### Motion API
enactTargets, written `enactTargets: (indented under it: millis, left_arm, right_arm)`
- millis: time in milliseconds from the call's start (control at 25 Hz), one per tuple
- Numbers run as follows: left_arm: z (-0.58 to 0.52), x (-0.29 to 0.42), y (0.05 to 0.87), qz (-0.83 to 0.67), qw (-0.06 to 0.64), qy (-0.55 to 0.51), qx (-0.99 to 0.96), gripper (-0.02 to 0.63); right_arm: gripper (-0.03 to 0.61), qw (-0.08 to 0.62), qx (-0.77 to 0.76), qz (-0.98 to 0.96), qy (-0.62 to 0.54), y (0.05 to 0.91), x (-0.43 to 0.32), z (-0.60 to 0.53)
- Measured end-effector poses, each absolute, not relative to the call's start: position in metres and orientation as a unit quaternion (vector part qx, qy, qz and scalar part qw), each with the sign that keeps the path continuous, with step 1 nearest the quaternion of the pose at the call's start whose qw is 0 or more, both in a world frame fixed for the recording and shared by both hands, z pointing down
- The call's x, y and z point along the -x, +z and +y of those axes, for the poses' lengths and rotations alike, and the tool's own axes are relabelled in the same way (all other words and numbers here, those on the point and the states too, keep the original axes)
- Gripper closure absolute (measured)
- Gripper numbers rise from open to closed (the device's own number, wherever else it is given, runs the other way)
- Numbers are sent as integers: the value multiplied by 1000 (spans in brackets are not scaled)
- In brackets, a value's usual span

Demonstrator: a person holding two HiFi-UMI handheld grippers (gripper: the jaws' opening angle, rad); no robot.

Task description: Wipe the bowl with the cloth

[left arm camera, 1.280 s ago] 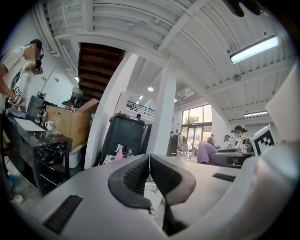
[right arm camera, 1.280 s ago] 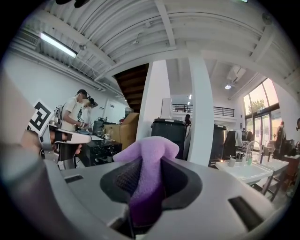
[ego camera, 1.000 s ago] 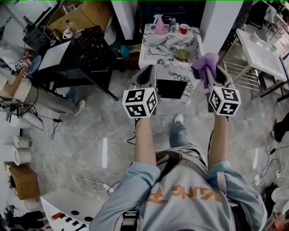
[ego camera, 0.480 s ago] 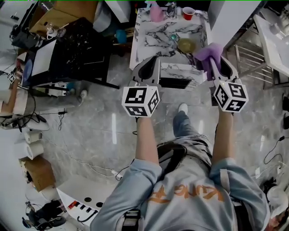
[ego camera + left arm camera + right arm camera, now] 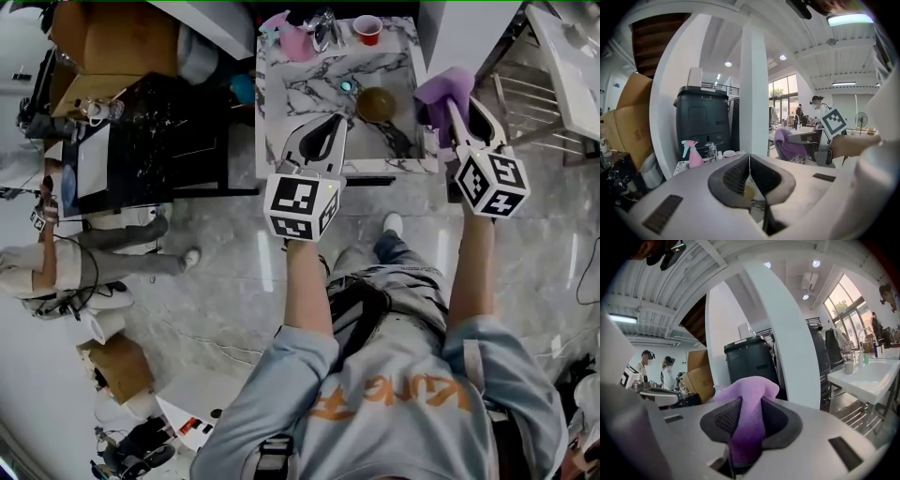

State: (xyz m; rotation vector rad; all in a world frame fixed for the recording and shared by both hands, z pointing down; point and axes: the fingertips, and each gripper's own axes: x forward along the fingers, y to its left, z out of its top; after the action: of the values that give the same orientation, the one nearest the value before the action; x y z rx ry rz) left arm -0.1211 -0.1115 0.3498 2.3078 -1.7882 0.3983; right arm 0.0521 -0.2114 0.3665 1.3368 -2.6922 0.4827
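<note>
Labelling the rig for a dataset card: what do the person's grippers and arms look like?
Both the left gripper and right gripper are pale grey shells with dark ribbed fingers, each carrying a white cube of black square markers. Short light-blue sleeves.

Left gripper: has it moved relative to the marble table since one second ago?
Yes. In the head view the left gripper came forward: its tips were at the left edge of the marble table, and now lie over it, nearer the bowl.

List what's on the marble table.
A bowl, pink spray bottle, red cup and a small teal thing. The left gripper and cloth cover parts of its near side.
</note>
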Motion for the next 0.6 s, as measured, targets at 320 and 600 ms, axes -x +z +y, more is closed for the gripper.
enactTargets:
  millis: [320, 600]
  left_arm:
    - [-131, 120, 381, -570, 108, 187, -793, 591]
    - [-156, 106, 426, -500, 134, 247, -819, 591]
  right_arm:
    - [454, 39, -445, -875, 186, 391, -45, -230]
    - [454, 38, -496, -842, 208, 410, -71, -251]
